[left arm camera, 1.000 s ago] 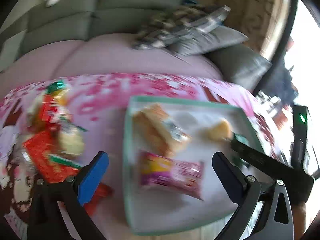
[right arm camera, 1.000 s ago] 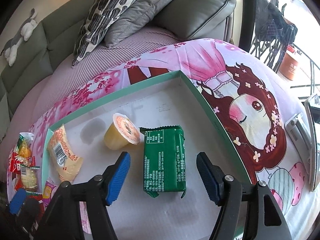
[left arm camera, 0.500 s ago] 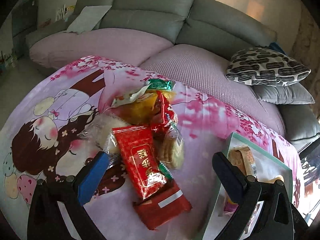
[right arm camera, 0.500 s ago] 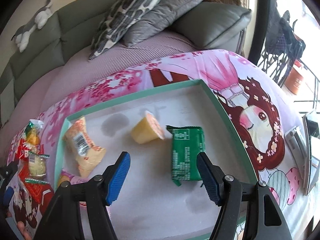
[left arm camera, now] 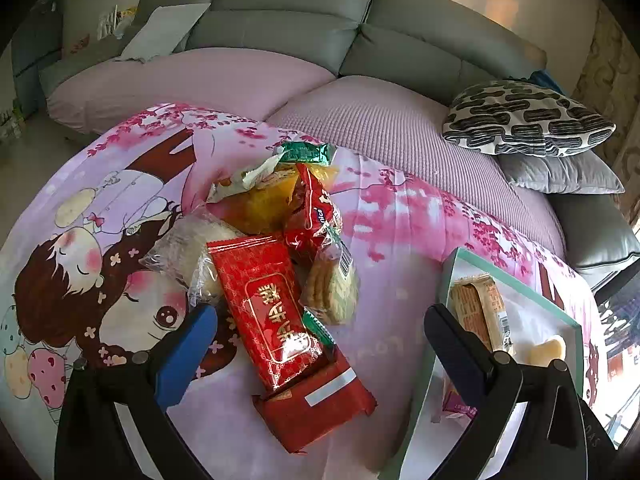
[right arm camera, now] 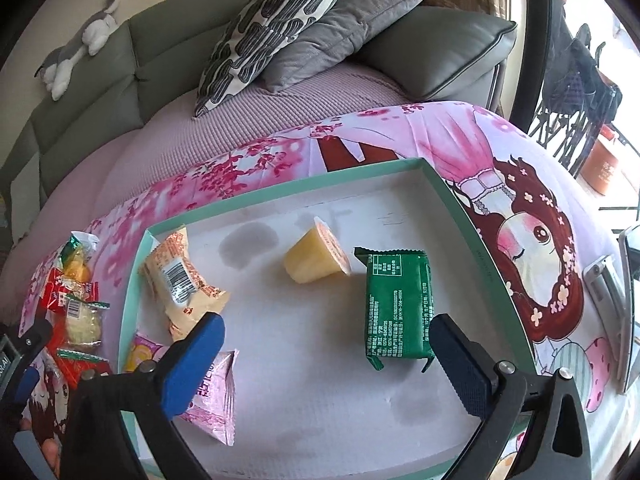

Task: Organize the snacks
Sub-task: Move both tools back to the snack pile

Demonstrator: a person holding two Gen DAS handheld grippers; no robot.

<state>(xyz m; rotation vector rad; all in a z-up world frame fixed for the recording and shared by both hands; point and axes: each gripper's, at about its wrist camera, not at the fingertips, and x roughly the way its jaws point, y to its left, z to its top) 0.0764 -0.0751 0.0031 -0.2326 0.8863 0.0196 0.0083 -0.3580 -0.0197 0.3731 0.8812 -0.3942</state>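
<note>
The right gripper (right arm camera: 324, 354) is hovering over the mint-rimmed tray (right arm camera: 452, 196) with its jaws opening wide, and nothing is sitting between the blue pads. The green packet (right arm camera: 398, 306) is lying flat on the tray floor at about one o'clock from the gripper's midpoint, its lower right corner just beside the right pad, though whether they are touching is hard to tell. A yellow jelly cup (right arm camera: 316, 258) is resting on its side at twelve o'clock, next to the green packet's top edge. An orange-and-cream pastry pack (right arm camera: 180, 280) is lying at ten o'clock near the tray's left wall, and a pink packet (right arm camera: 212, 396) is partly hiding under the left finger.

The left gripper (left arm camera: 320, 344) is also standing spread wide and empty above the pile of snacks (left arm camera: 280, 240) on the pink cartoon cloth (left arm camera: 400, 216). A long red packet (left arm camera: 268, 304) is lying between its fingers, untouched, and the tray is showing at three o'clock
</note>
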